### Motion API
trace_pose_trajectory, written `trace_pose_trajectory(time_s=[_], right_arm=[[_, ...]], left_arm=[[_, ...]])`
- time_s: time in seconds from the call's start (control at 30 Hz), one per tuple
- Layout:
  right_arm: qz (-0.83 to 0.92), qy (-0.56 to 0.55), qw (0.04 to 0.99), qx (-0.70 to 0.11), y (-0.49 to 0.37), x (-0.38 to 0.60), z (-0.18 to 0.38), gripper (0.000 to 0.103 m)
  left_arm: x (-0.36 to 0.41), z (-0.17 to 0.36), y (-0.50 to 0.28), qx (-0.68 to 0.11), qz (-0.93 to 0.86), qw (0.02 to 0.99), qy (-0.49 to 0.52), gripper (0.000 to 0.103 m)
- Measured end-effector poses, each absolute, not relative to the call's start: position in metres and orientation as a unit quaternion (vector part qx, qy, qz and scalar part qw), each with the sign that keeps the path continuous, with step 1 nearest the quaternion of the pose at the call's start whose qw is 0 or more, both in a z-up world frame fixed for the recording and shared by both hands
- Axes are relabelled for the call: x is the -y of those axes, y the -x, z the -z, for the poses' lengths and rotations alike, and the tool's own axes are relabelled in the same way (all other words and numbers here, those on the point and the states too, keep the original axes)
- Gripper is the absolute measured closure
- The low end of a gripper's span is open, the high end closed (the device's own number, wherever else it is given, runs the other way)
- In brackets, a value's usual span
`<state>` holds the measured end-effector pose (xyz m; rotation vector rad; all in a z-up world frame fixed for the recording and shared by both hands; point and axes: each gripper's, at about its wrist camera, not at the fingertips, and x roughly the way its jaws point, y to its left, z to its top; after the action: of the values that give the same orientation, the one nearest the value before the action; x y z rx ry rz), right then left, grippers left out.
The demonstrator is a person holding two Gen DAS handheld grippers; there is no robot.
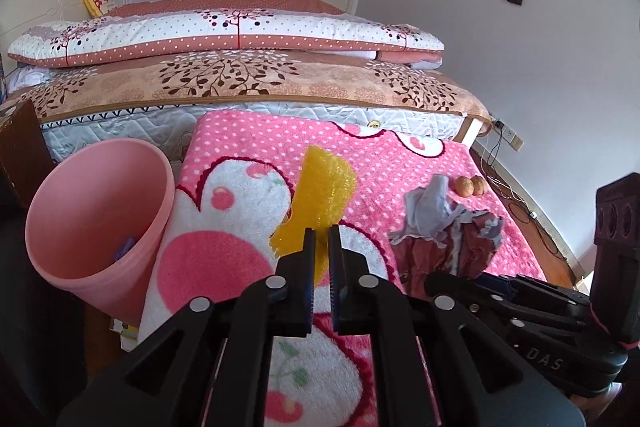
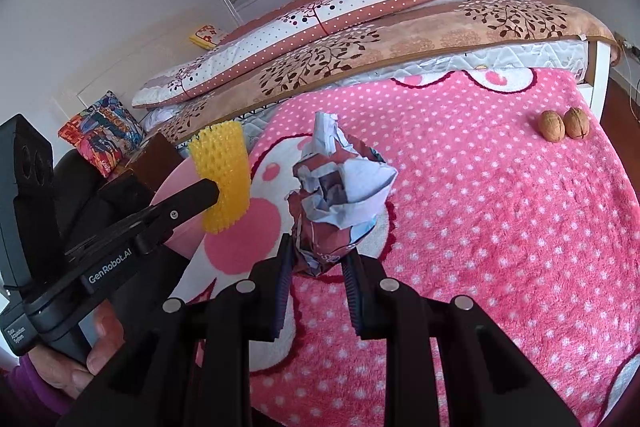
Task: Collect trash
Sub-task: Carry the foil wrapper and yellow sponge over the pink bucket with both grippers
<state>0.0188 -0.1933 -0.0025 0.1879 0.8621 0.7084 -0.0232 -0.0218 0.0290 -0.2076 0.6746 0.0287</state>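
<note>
My left gripper (image 1: pixel 321 233) is shut on a yellow foam net (image 1: pixel 320 199) and holds it up over the pink blanket (image 1: pixel 400 179), right of the pink bin (image 1: pixel 100 223). The net also shows in the right wrist view (image 2: pixel 222 175). My right gripper (image 2: pixel 318 247) is shut on a crumpled paper wrapper (image 2: pixel 340 195), red-brown and pale blue, lifted above the blanket (image 2: pixel 500 227). The wrapper also shows in the left wrist view (image 1: pixel 448 231). A small purple item (image 1: pixel 124 247) lies inside the bin.
Two walnuts (image 2: pixel 564 125) lie on the blanket at the far right, also in the left wrist view (image 1: pixel 472 185). A bed with folded quilts (image 1: pixel 228 35) stands behind. A colourful cushion (image 2: pixel 102 135) sits at the left. Cables (image 1: pixel 516 195) run along the floor by the wall.
</note>
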Motion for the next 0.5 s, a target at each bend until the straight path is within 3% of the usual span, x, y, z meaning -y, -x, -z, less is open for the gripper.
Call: trace_pose_trajectory(time_s=[0.5], right_arm=[[-0.359, -0.06, 0.847, -0.387, 0.016, 0.141, -0.017, 0.08]], left_arm=[[-0.001, -0.048, 0.092, -0.263, -0.029, 0.96, 0.092, 0.097]])
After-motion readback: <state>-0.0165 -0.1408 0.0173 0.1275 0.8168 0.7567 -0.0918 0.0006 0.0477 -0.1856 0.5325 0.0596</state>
